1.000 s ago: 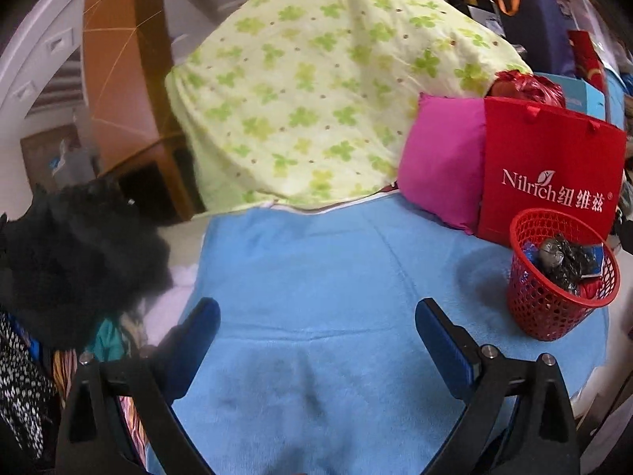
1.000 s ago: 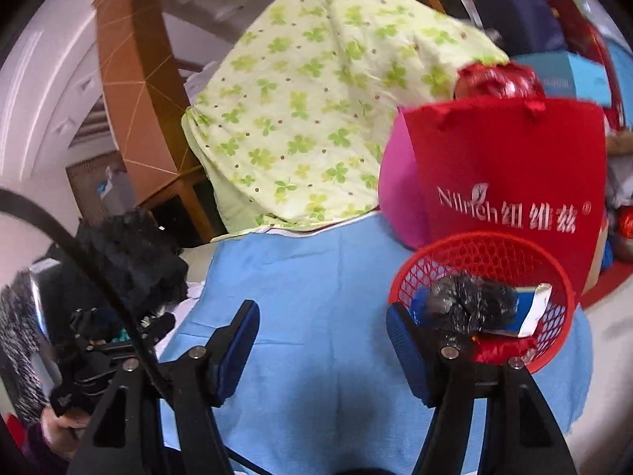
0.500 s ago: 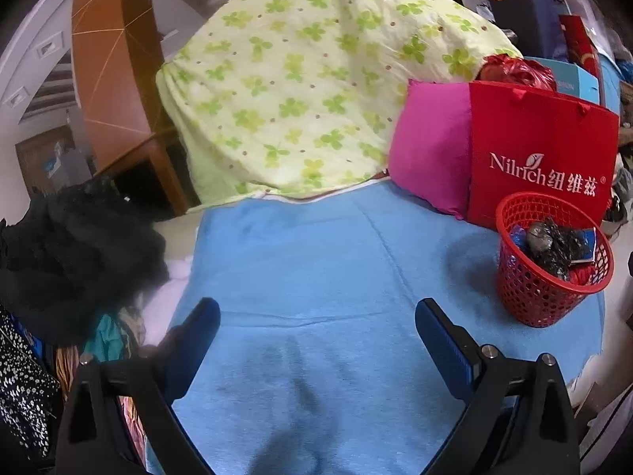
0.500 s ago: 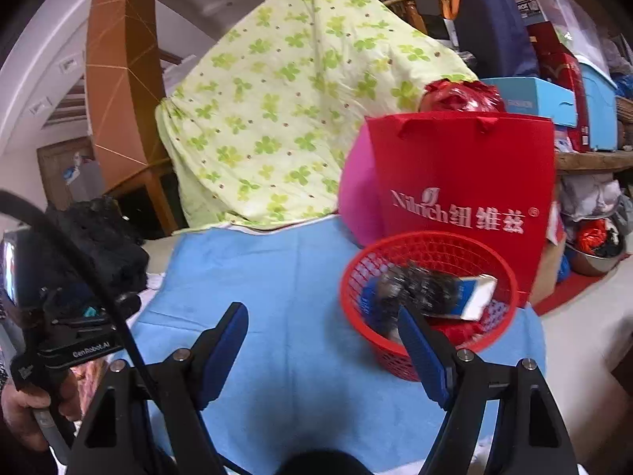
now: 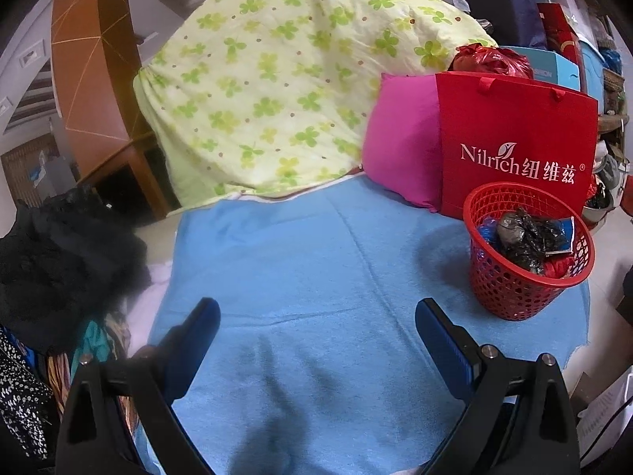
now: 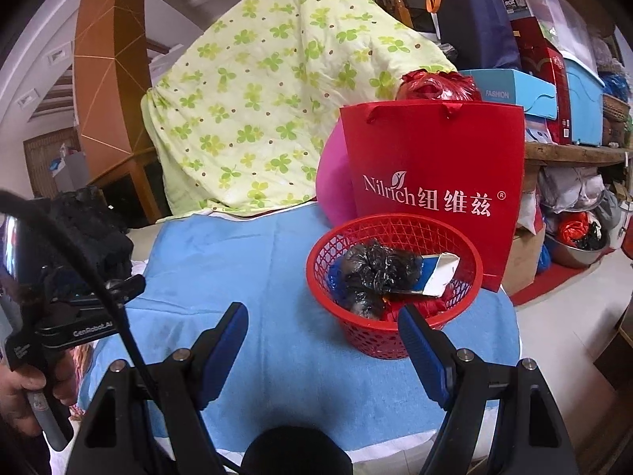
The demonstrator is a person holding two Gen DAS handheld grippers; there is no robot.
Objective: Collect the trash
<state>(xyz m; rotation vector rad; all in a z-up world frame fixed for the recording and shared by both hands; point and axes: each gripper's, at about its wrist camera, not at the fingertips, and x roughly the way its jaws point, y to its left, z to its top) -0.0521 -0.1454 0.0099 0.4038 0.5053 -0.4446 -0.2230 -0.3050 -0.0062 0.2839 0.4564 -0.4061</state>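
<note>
A red mesh basket (image 5: pixel 526 289) (image 6: pixel 395 221) stands on the blue towel (image 5: pixel 296 257) (image 6: pixel 237 257) near its right edge. Inside lie a crumpled black plastic bag (image 5: pixel 530 233) (image 6: pixel 376 269) and a blue and white carton (image 6: pixel 439 273), on top of blue and red scraps. My right gripper (image 6: pixel 322 316) is open and empty, just short of the basket, with its right fingertip over the basket's front wall in the picture. My left gripper (image 5: pixel 316 312) is open above bare towel, the basket off to its right. Nothing is between either pair of fingers.
A red paper bag (image 5: pixel 514 138) (image 6: pixel 431 150) and a pink pillow (image 5: pixel 399 146) stand behind the basket, with a green clover quilt (image 5: pixel 277 79) further back. Black clothing (image 5: pixel 59 261) is piled on the left. A hand (image 6: pixel 19 388) holds the left gripper's body. Boxes and shelves crowd the far right.
In the right wrist view the basket has slid left and away from the fingers, whose jaws stand a little wider. In the left wrist view the scene has shifted slightly left.
</note>
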